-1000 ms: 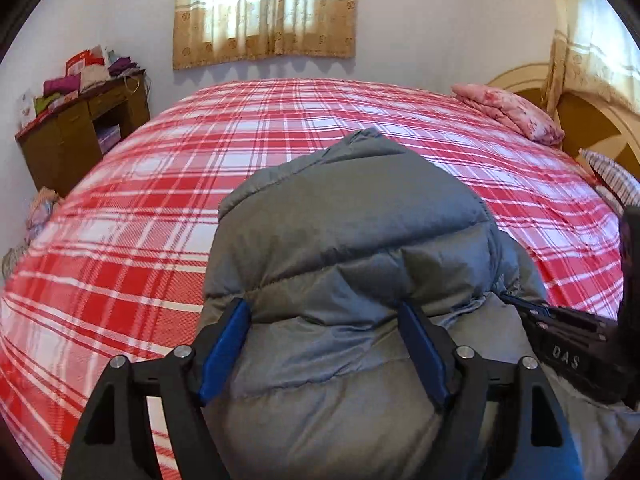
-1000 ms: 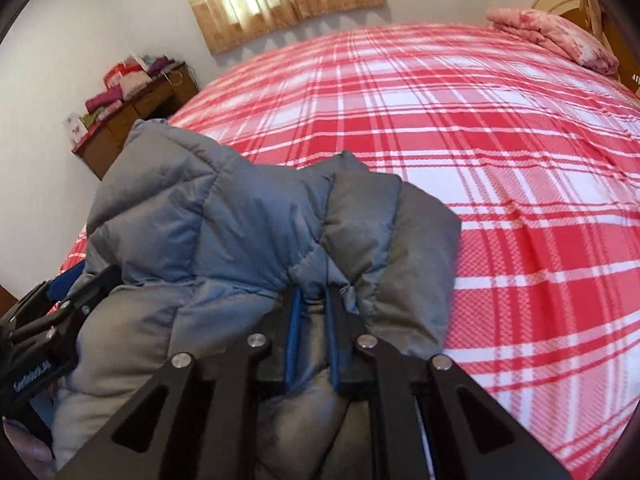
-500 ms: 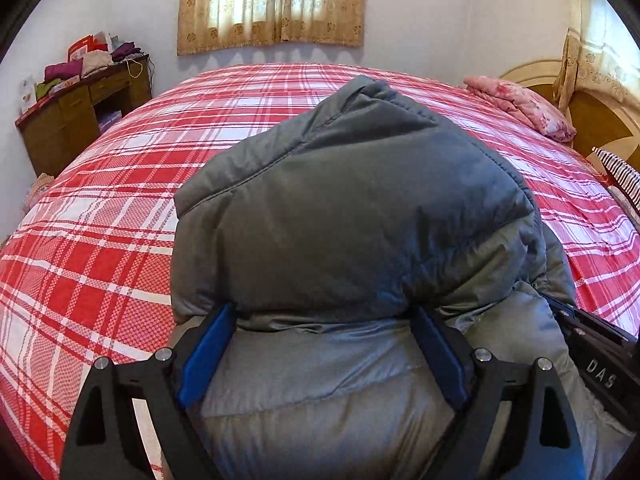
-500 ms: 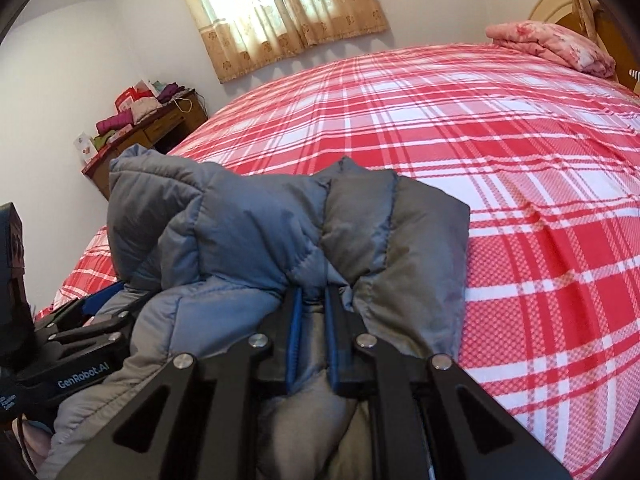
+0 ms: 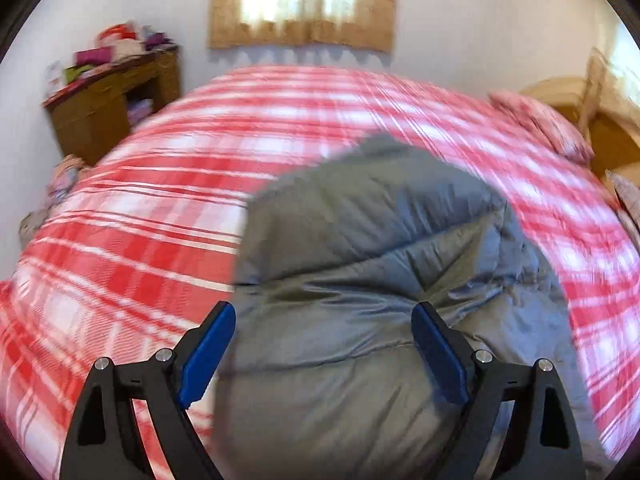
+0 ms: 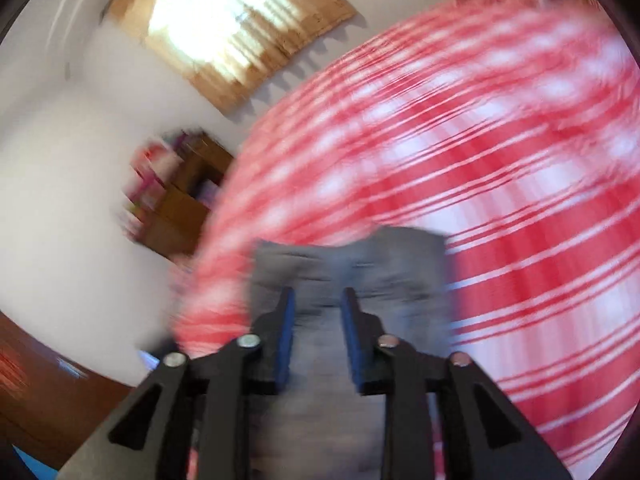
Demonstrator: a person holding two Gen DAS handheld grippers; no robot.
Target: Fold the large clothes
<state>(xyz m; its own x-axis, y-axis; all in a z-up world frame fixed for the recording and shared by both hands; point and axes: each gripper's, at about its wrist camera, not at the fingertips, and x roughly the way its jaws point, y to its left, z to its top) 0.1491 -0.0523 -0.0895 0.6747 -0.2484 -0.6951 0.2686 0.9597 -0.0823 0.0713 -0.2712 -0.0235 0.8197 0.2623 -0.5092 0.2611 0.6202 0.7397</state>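
- Bedroom scene, red-and-white plaid bedspread fills both views; heavy motion blur now, far sharper a second ago.
- Left gripper nearest the lens: blue pads spread wide, the grey quilted puffer jacket bulges between them but the pads look clear of it, so released. They already straddled it a second ago, slightly narrower.
- Right gripper: jaws opening right now, grey fabric between them but a gap shows beside each pad. A second ago they pinched a fold tight, so that fold is just let go.
- Jacket lies as a folded bundle on the near part of the bedspread, upper flap down over the lower body.
- Right view is tilted, room slanted, unlike the level earlier frames.
- Judgement: this fold looks finished, both tools letting go; next probably a re-grip or tidy-up.
- Further back: pink pillow, brown wooden desk with clutter, beige curtained window.
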